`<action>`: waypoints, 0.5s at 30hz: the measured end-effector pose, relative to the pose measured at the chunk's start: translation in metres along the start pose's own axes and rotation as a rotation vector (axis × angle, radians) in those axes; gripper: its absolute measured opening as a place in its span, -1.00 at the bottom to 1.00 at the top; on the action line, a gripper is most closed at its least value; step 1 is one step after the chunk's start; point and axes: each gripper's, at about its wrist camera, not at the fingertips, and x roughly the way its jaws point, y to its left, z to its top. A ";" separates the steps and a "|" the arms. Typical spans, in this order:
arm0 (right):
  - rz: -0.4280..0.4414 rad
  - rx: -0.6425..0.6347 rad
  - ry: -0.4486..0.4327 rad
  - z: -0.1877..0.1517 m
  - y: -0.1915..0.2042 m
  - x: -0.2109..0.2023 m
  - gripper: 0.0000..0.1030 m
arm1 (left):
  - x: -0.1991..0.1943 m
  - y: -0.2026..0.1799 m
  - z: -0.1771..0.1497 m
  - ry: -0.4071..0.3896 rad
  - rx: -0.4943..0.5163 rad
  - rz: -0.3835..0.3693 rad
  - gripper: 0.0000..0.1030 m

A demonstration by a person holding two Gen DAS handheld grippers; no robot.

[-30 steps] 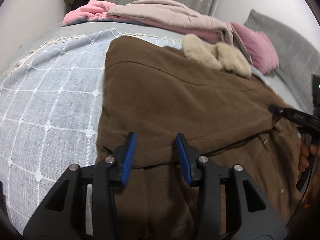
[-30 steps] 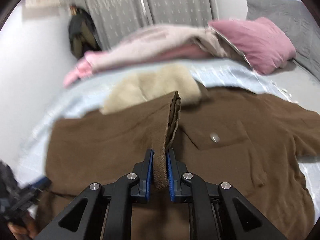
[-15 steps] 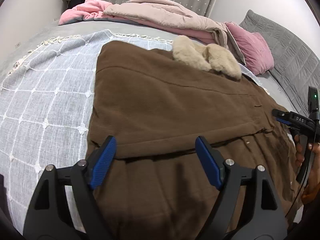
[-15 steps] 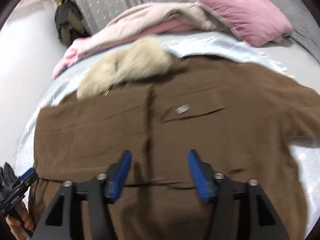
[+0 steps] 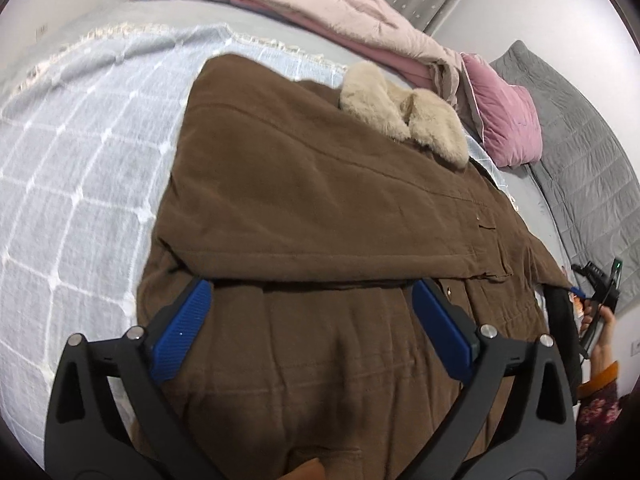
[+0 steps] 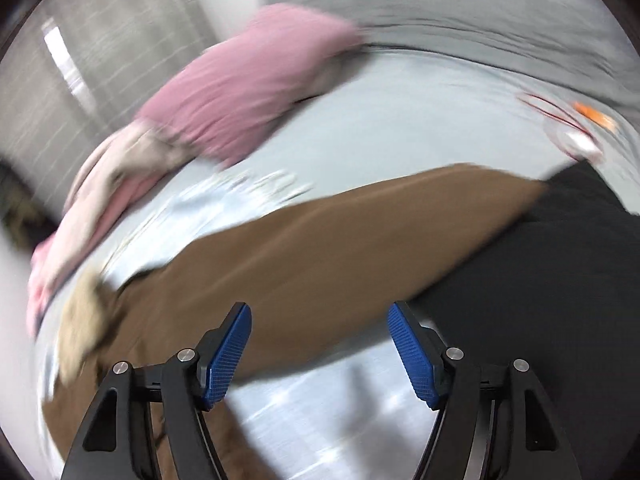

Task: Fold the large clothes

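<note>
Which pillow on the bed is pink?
The small pink pillow beside the fluffy beige collar. The big quilted pillow behind it is grey.

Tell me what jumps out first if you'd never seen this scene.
The big brown coat spread across the bed, one side folded over its middle, with a cream fur collar at its far end. Beyond it, a heap of pink and beige bedding and a pink pillow lie near the curtain. Up close, the left tongs hover over the fold's edge, jaws opening, nothing between them.
</note>
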 end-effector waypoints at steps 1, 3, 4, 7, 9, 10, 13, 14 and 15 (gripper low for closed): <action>-0.026 0.038 -0.010 0.007 -0.014 0.002 0.41 | 0.001 0.000 0.000 0.009 -0.007 0.001 0.95; -0.066 0.109 -0.027 0.019 -0.040 0.006 0.41 | 0.002 0.000 -0.002 0.015 -0.018 0.006 0.95; -0.073 0.134 -0.032 0.022 -0.049 0.007 0.41 | 0.003 0.001 -0.003 0.012 -0.026 0.010 0.95; -0.082 0.204 -0.031 0.032 -0.072 0.021 0.41 | 0.002 0.002 -0.004 -0.009 -0.034 0.023 0.95; -0.076 0.220 -0.034 0.037 -0.078 0.033 0.41 | 0.001 0.002 -0.005 -0.034 -0.028 0.047 0.95; -0.081 0.217 -0.040 0.039 -0.077 0.037 0.41 | 0.000 0.002 -0.005 -0.043 -0.021 0.062 0.95; -0.068 0.209 -0.068 0.048 -0.072 0.045 0.41 | 0.000 0.003 -0.004 -0.062 0.000 0.093 0.95; -0.058 0.214 -0.058 0.053 -0.073 0.049 0.38 | 0.001 0.003 -0.004 -0.064 0.009 0.100 0.95; -0.047 0.221 -0.052 0.055 -0.073 0.053 0.18 | 0.002 0.004 -0.004 -0.063 0.014 0.107 0.95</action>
